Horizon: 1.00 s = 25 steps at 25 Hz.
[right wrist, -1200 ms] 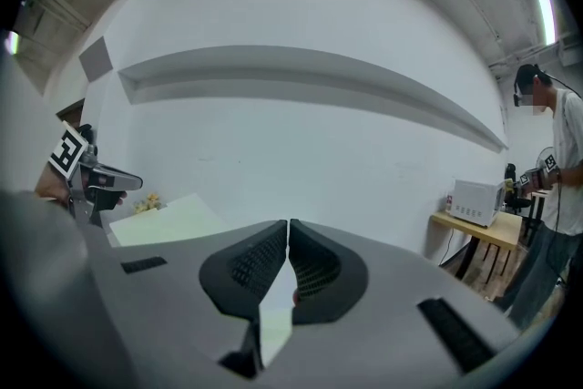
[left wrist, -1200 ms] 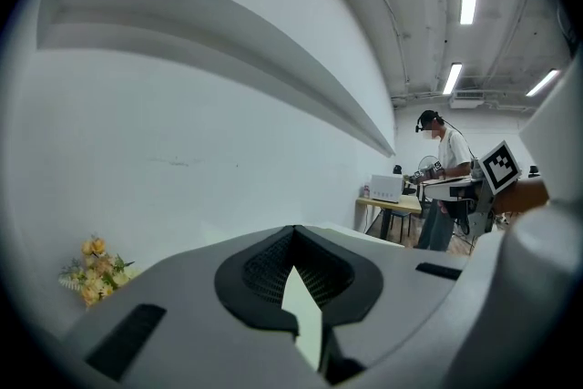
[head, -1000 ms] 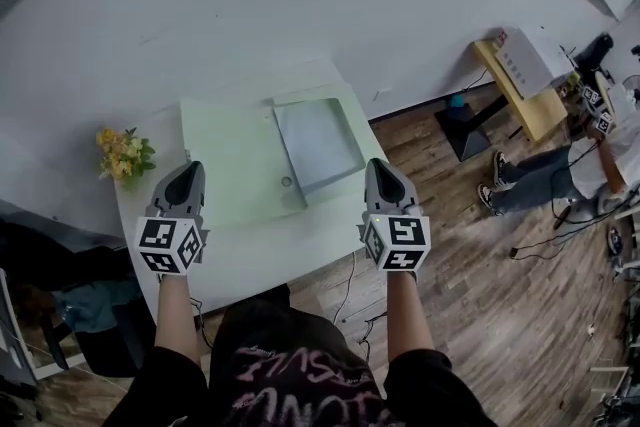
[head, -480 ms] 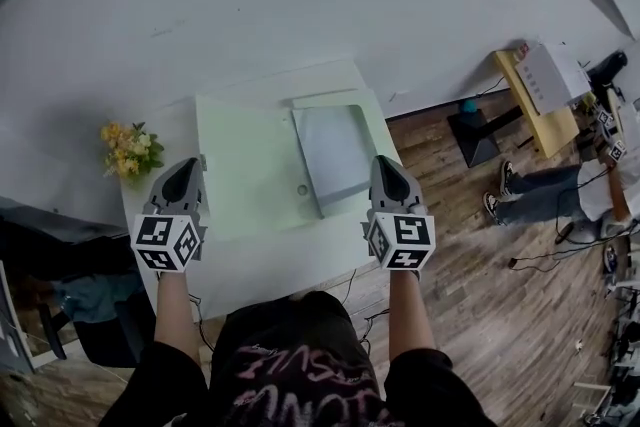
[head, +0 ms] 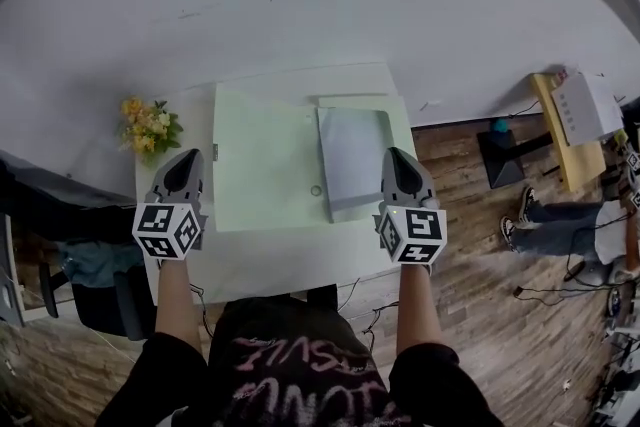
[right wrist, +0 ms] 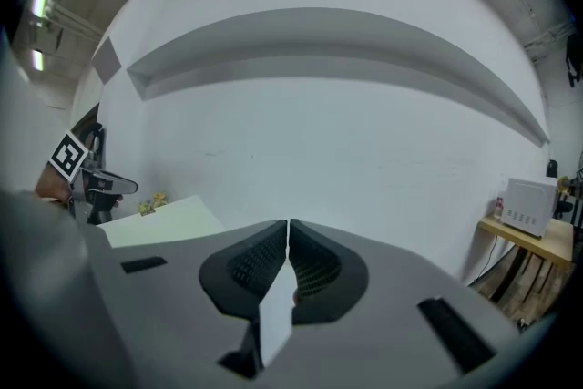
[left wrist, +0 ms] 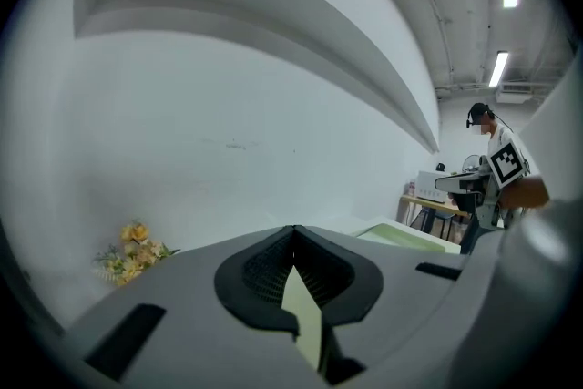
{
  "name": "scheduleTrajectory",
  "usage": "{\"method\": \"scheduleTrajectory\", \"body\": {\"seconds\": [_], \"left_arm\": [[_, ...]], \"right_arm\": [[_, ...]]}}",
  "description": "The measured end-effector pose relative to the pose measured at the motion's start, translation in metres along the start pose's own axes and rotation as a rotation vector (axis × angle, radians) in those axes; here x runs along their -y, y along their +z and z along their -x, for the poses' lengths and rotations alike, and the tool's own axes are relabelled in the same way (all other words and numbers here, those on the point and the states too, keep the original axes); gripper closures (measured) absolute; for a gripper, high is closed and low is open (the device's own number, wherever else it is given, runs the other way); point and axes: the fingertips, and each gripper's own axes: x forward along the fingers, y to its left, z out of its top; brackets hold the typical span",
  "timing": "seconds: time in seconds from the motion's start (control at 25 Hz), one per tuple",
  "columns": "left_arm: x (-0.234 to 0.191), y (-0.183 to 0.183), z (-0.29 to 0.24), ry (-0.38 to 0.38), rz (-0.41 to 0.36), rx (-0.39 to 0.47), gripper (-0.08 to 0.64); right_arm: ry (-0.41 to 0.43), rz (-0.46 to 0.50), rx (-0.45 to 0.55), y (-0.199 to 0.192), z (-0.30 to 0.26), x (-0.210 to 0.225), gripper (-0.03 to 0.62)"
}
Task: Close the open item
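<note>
Table [head: 262,257] holds open case [head: 262,165] between left tongs [head: 186,158] and right tongs [head: 396,155].

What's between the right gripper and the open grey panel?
Nothing visible. In the head view the right gripper, jaws together, is just beside the right edge of the panel, with no object between them.

The left forearm [head: 173,307] and right forearm [head: 415,303] are bare and reach forward side by side, well apart, each carrying tongs that point away from the body. The left tongs [head: 185,162] have their jaws pressed together at the tips with nothing between them. The right tongs [head: 398,160] are likewise closed and empty.
</note>
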Motion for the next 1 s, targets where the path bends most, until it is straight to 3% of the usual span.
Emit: {"method": "scheduleTrajectory", "body": {"seconds": [0.28, 0.52, 0.8, 1.0], "left_arm": [[-0.019, -0.03, 0.003, 0.043, 0.034, -0.064, 0.546], [-0.017, -0.048, -0.008, 0.013, 0.006, -0.102, 0.546], [-0.001, -0.056, -0.023, -0.056, 0.132, -0.087, 0.546], [0.013, -0.042, -0.028, -0.113, 0.176, -0.027, 0.546]], "right_arm": [[0.026, 0.006, -0.02, -0.007, -0.01, -0.004, 0.566], [0.012, 0.031, -0.022, -0.009, -0.013, -0.002, 0.566], [-0.015, 0.023, -0.04, -0.017, -0.012, 0.012, 0.566], [-0.02, 0.01, -0.05, -0.024, -0.011, 0.021, 0.566]]}}
